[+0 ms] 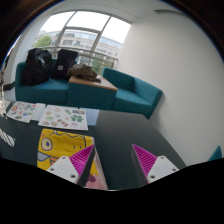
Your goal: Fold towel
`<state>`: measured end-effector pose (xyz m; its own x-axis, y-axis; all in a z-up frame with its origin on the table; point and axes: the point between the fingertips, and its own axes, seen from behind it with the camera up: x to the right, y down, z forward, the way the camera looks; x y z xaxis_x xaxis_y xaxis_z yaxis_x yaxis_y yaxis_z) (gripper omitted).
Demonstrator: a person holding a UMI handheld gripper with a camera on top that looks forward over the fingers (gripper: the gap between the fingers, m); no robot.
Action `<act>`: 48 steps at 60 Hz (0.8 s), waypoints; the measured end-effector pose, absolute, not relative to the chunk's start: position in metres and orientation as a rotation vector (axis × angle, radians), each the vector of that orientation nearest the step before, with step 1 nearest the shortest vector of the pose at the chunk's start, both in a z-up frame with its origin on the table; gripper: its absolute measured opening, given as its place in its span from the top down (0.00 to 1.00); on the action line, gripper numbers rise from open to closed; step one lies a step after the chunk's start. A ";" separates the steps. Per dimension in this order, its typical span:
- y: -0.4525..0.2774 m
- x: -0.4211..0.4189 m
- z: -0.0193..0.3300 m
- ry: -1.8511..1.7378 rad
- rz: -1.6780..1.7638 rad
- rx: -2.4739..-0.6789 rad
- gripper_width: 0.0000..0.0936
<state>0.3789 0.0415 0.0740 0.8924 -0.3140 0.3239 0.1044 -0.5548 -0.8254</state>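
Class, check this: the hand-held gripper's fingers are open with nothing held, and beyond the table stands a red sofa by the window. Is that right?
One error: the sofa is teal, not red, as the gripper view shows. The rest stands: the hand-held gripper is open with nothing held, and the sofa stands beyond the table by the window.

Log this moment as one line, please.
gripper: jaws open, empty | towel: flat on table, by left finger | fold: not begun | beyond: sofa
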 end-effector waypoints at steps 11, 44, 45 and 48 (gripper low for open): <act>0.010 0.318 0.166 0.200 -0.359 -1.973 0.15; -0.173 0.074 0.200 0.054 0.012 -1.972 0.11; -0.176 0.071 0.202 0.054 0.014 -1.971 0.11; -0.184 0.060 0.208 0.042 0.025 -1.961 0.11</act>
